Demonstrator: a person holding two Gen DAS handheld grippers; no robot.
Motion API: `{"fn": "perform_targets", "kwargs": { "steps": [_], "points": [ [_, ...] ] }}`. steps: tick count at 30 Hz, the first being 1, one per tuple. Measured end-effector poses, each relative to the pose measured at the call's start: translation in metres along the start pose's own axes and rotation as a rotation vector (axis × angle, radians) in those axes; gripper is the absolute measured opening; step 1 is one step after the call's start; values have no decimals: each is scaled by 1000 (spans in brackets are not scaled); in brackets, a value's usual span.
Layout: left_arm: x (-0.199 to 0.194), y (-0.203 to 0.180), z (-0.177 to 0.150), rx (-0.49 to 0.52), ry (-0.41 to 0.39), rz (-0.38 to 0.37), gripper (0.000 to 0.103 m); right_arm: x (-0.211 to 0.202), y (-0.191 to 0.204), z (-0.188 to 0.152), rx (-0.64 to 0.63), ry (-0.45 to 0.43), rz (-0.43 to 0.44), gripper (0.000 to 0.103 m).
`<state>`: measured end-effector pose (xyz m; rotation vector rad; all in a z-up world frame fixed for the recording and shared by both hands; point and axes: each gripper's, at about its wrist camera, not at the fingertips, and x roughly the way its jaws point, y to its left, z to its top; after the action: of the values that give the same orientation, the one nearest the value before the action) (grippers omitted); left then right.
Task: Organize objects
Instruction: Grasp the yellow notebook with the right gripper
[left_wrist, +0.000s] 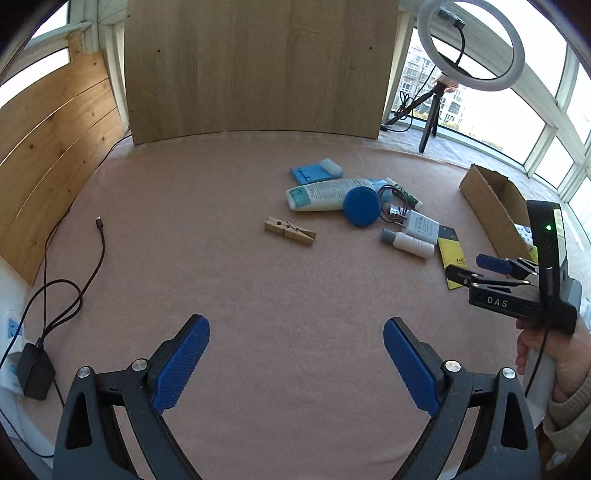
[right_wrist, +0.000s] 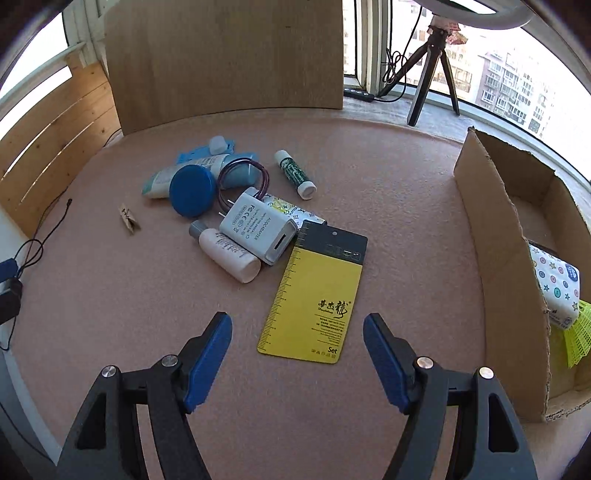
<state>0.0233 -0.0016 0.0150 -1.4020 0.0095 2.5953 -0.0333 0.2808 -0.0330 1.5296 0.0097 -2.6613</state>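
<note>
1. Left wrist view: the left gripper (left_wrist: 296, 347) hangs above the pink table cover (left_wrist: 184, 258), its blue fingers spread wide with nothing between them.
2. A wooden clothespin (left_wrist: 290, 230) lies alone near the middle of the cover, apart from the pile to its right.
3. That pile holds a white-green tube (left_wrist: 325, 195), a round blue lid (left_wrist: 361, 205) resting against it, a white charger (left_wrist: 421, 224) and a small white bottle (left_wrist: 410, 242).
4. At the right edge a hand (left_wrist: 546, 354) carries the right gripper (left_wrist: 467, 269); its fingers stand apart and empty, over the end of a yellow card (left_wrist: 451, 254).
5. Right wrist view: the right gripper (right_wrist: 297, 332) is wide open, holding nothing, with the near end of the yellow card (right_wrist: 314, 302) lying flat between its fingertips.
6. The charger (right_wrist: 258, 229) overlaps the white bottle (right_wrist: 229, 253); a green lip-balm stick (right_wrist: 295, 173) lies separately behind them.
7. A cardboard box (right_wrist: 495, 258) stands to the right, holding a patterned tissue pack (right_wrist: 556, 284).
</note>
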Motion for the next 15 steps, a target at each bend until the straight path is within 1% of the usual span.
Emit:
{"fn": "perform_targets", "kwargs": {
  "steps": [2,4,6,8,9,10,13,15],
  "points": [
    [-5,0,-5,1,-4,-1,97,8,1,2,18,26,-9,70],
    [-10,0,-8,3,-9,2,97,15,3,1,13,49,-37,70],
    [-12,0,-9,2,-11,1,97,14,3,-1,14,34,-43,70],
    [-14,-1,-10,0,-10,3,97,11,2,-1,27,25,-50,62],
    [-14,-2,-11,-1,-8,3,97,10,0,0,30,18,-52,49],
    [-14,-3,-12,-1,-6,2,97,10,-1,0,31,21,-45,47],
    [-15,-6,-16,3,-2,-3,97,9,-3,-1,18,25,-17,47],
    [-15,-7,-18,7,-3,-11,97,6,-3,-5,-14,32,13,47]
  ]
}}
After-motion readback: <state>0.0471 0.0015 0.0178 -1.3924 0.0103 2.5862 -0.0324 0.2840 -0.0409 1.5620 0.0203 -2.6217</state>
